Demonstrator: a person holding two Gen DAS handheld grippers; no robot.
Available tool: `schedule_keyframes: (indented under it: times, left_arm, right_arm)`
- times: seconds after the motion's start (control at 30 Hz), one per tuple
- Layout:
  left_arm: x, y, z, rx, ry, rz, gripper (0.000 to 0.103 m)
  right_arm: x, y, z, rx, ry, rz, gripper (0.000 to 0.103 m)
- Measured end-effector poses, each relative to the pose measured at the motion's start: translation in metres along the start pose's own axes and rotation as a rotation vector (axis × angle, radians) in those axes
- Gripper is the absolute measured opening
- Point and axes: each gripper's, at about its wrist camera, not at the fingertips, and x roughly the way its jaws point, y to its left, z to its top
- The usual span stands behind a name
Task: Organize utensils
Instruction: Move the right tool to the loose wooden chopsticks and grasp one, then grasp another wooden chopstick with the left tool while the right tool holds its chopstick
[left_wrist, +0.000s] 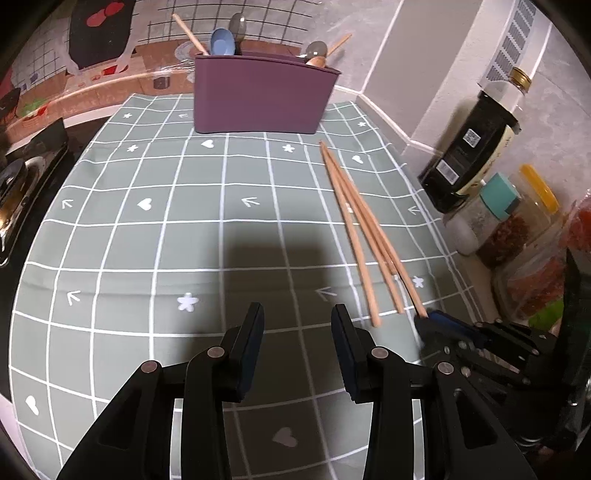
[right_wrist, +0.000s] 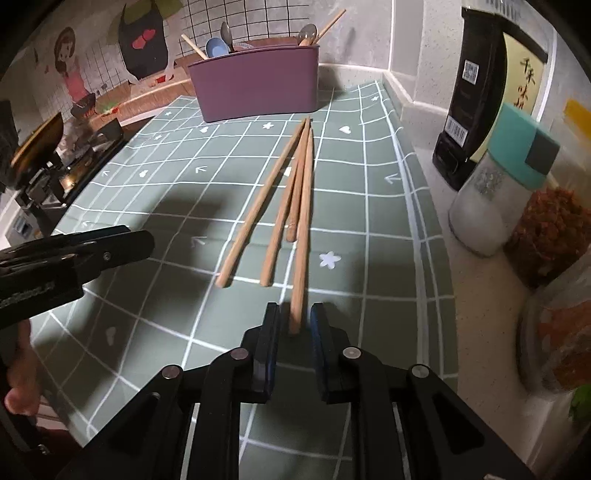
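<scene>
Four wooden chopsticks (right_wrist: 295, 192) lie fanned out on the green checked mat (right_wrist: 207, 147), their far tips bunched together just short of the purple holder (right_wrist: 255, 86) that stands at the back of the mat. The holder already has spoons (right_wrist: 216, 48) and a couple of wooden sticks standing in it, so I judge the sorting partly done, with these four chopsticks left to go in.

My right gripper (right_wrist: 294, 321) is down at the near end of the rightmost chopstick, which sits between its two fingers. The fingers are narrowly parted; a sliver of gap shows on each side, so I cannot tell whether they are gripping yet.

My left gripper (left_wrist: 297, 325) hovers over bare mat, left of the chopsticks, its fingers spread wide and holding nothing.

Along the right edge of the counter stand a dark bottle (right_wrist: 476, 107) and some spice jars (right_wrist: 495, 192).
</scene>
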Motion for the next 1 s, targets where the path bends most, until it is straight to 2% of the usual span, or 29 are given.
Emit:
schedule_keyframes:
  times: [0.07,0.3,0.53,0.63,0.93,1.0]
  left_arm:
    - [0.001,-0.005,-0.001,0.013,0.002,-0.016,0.039]
    - [0.007,-0.032,-0.006,0.103,0.004,-0.074,0.039]
    - [0.019,-0.051,-0.01,0.156,0.031,-0.04,0.032]
    - [0.025,-0.058,-0.009,0.182,0.035,0.008,0.032]
    - [0.04,-0.062,-0.002,0.187,0.043,0.068,0.028]
    - [0.042,-0.063,-0.001,0.191,0.038,0.076,0.023]
  right_arm:
    - [0.0,-0.002,0.001,-0.003,-0.006,-0.027,0.006]
    - [-0.019,-0.031,0.002,0.087,-0.081,-0.071,0.006]
    - [-0.028,-0.047,0.002,0.134,-0.104,-0.057,0.006]
    - [-0.029,-0.046,0.001,0.133,-0.106,-0.055,0.006]
    - [-0.028,-0.046,-0.003,0.135,-0.098,-0.051,0.006]
    - [-0.028,-0.045,-0.002,0.129,-0.097,-0.054,0.006]
